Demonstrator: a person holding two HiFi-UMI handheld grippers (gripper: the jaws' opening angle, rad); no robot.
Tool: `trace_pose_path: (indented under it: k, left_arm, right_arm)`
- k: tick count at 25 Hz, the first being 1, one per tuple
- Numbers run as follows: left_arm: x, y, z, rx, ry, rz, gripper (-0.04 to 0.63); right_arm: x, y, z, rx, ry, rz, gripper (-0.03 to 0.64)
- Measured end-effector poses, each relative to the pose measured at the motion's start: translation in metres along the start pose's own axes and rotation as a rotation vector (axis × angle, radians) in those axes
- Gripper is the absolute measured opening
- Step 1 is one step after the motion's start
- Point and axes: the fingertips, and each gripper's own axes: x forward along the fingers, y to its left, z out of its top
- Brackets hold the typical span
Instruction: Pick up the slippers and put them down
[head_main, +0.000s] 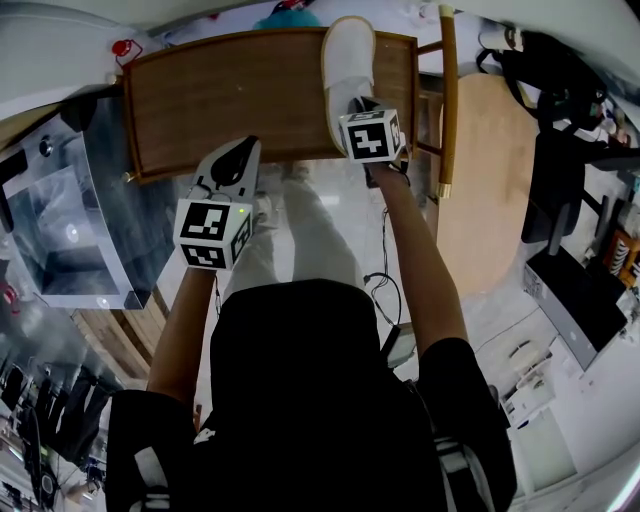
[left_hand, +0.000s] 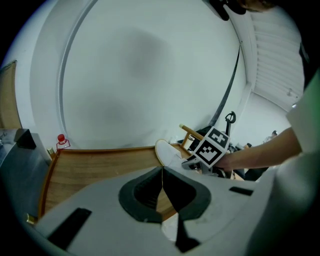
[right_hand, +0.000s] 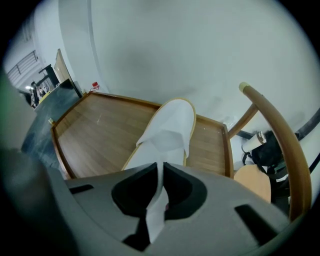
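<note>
One white slipper (head_main: 348, 60) lies lengthwise on the right part of a wooden table (head_main: 220, 100) with a raised rim. My right gripper (head_main: 354, 110) points steeply down at the slipper's near end. In the right gripper view it (right_hand: 161, 167) is shut on a fold of the slipper's (right_hand: 170, 125) white upper, which runs up between the pads. My left gripper (head_main: 244, 152) hangs over the table's near edge, left of the slipper. In the left gripper view its (left_hand: 161, 172) jaws are shut with nothing between them; the slipper (left_hand: 165, 150) shows beyond them.
A wooden chair (head_main: 447, 100) with a round seat (head_main: 490, 180) stands right of the table. A grey glass-topped stand (head_main: 60, 220) is at the left. A red-capped bottle (head_main: 122, 48) sits by the table's far left corner. Black bags (head_main: 560, 90) lie at the far right.
</note>
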Motion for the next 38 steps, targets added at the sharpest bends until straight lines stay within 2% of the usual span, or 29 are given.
trace_pose_path:
  k: [13, 20, 24, 32, 38]
  left_arm:
    - [-0.014, -0.008, 0.010, 0.025, -0.021, -0.033, 0.008]
    - [-0.024, -0.013, 0.013, 0.078, -0.033, -0.035, 0.008]
    - [-0.032, -0.021, 0.017, 0.066, -0.038, -0.065, 0.008]
    - [-0.056, -0.042, 0.018, 0.110, -0.054, -0.115, 0.008]
    - [-0.079, -0.063, 0.004, 0.146, -0.048, -0.154, 0.008]
  right_arm:
    - [-0.036, -0.004, -0.002, 0.082, -0.063, -0.026, 0.011]
    - [-0.067, -0.002, -0.004, 0.102, -0.111, -0.038, 0.011]
    - [-0.088, 0.004, -0.008, 0.110, -0.133, -0.035, 0.011]
    - [-0.131, 0.014, -0.026, 0.151, -0.182, -0.051, 0.011]
    - [-0.161, 0.027, -0.048, 0.188, -0.217, -0.062, 0.012]
